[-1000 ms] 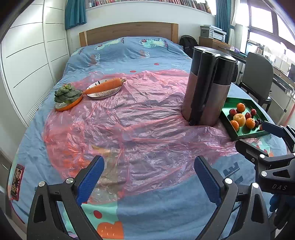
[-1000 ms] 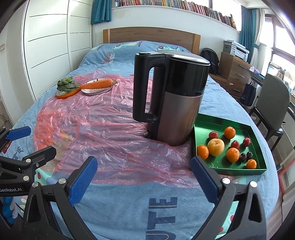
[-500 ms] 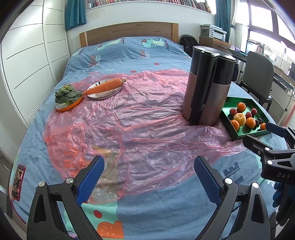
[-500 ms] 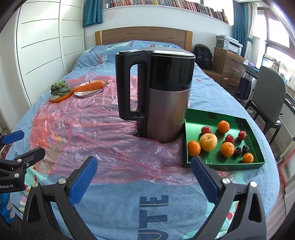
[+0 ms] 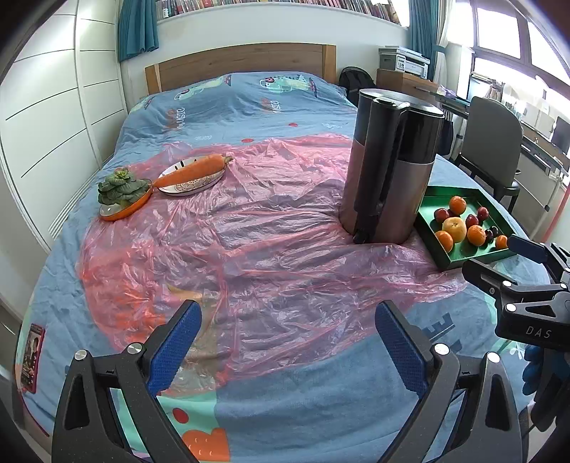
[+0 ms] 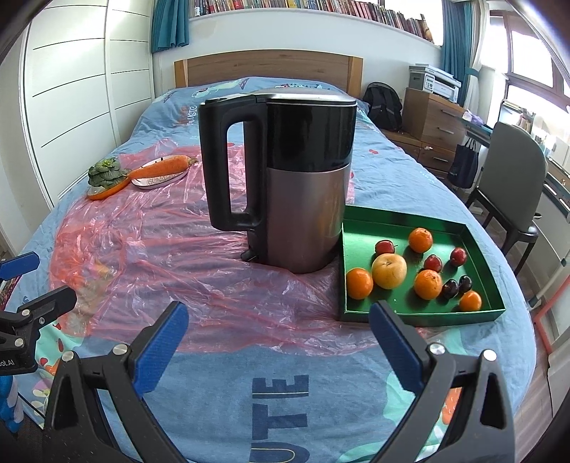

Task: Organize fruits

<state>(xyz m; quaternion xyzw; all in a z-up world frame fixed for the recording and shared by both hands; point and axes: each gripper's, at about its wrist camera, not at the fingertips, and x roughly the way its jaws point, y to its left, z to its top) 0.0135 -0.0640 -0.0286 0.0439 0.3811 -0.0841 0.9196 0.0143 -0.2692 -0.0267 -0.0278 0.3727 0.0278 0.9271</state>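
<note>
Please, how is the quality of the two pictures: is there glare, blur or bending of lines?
Left wrist view: sharp; fisheye bends the wardrobe lines, corners go black, the window is overexposed. Right wrist view: also sharp; the kettle looms large, daylight glints on the plastic sheet, the window is washed out.

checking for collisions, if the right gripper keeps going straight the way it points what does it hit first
Probably the kettle: it stands dead ahead of the open right gripper, with only pink plastic sheet between. The green tray lies just right of that line.
</note>
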